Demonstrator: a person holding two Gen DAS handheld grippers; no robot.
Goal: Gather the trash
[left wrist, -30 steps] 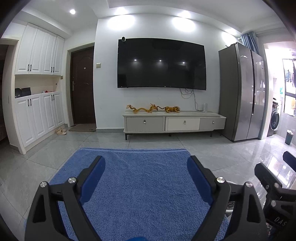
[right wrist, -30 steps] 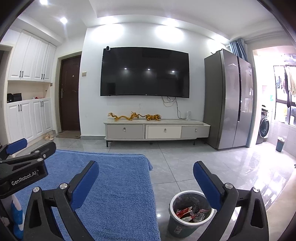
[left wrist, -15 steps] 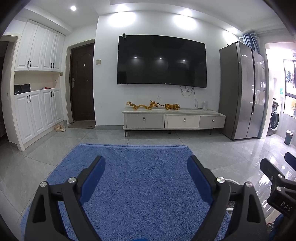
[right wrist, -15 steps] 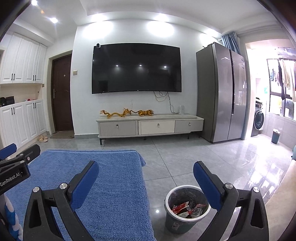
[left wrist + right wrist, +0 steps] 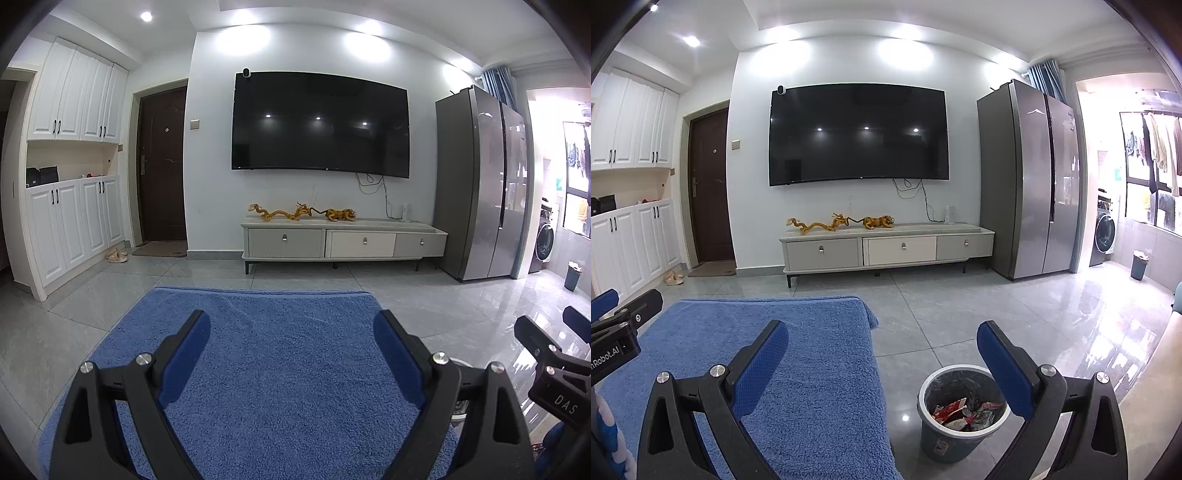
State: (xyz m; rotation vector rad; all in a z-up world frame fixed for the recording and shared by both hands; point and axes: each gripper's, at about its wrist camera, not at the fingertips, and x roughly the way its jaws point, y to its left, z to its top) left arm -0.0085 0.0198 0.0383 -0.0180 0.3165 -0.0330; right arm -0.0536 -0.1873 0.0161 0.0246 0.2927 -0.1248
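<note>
A small grey bin [image 5: 960,413] with a dark liner stands on the floor tiles just right of the blue cloth [image 5: 798,362]; red and white wrappers [image 5: 955,411] lie inside it. My right gripper [image 5: 882,338] hangs open above the cloth's right edge, its right finger over the bin's rim, nothing between the pads. My left gripper [image 5: 291,325] is open over the middle of the blue cloth [image 5: 280,354], also empty. Each gripper shows at the edge of the other's view. Only a sliver of the bin [image 5: 460,402] shows behind the left gripper's right finger.
A TV console [image 5: 886,247] with golden figurines stands at the far wall under a wall-mounted screen [image 5: 858,134]. A steel fridge [image 5: 1030,181] is at the right, white cabinets [image 5: 70,173] and a dark door [image 5: 162,166] at the left. Another bin [image 5: 1138,264] stands by the washing machine.
Both views have shifted slightly, and the right gripper has rolled a little. The jaws of both stay as wide as before; nothing was picked up or dropped.
</note>
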